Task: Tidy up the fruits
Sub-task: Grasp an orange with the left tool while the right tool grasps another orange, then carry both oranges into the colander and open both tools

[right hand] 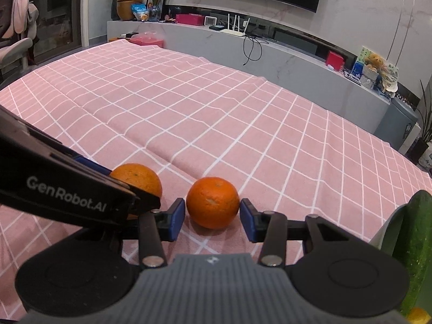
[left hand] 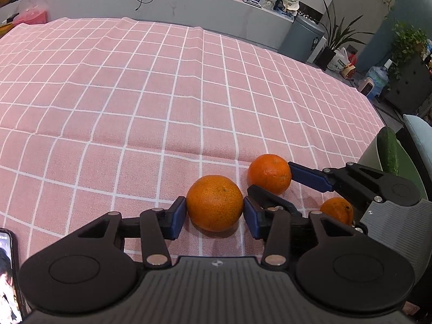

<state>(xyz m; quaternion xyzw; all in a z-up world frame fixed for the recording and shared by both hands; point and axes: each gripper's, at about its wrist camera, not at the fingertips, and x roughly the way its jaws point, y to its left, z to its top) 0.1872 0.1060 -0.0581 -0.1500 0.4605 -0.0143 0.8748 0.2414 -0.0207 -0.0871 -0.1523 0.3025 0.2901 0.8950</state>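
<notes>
A large orange (left hand: 214, 202) lies on the pink checked cloth (left hand: 135, 108) between the blue pads of my left gripper (left hand: 215, 214), which is shut on it. A second orange (left hand: 270, 173) lies just behind it to the right, held between the pads of my right gripper (left hand: 270, 181). In the right wrist view my right gripper (right hand: 212, 214) is shut on that orange (right hand: 212, 202); the left gripper's arm (right hand: 67, 191) partly hides the first orange (right hand: 139, 176). A third orange (left hand: 338, 209) lies behind the right gripper. A green cucumber (left hand: 388, 152) stands at the right.
A white container (right hand: 388, 229) with the cucumber (right hand: 415, 248) sits at the table's right edge. A phone (left hand: 8, 275) lies at the near left. A grey counter (right hand: 243, 51) with boxes and cables runs behind the table.
</notes>
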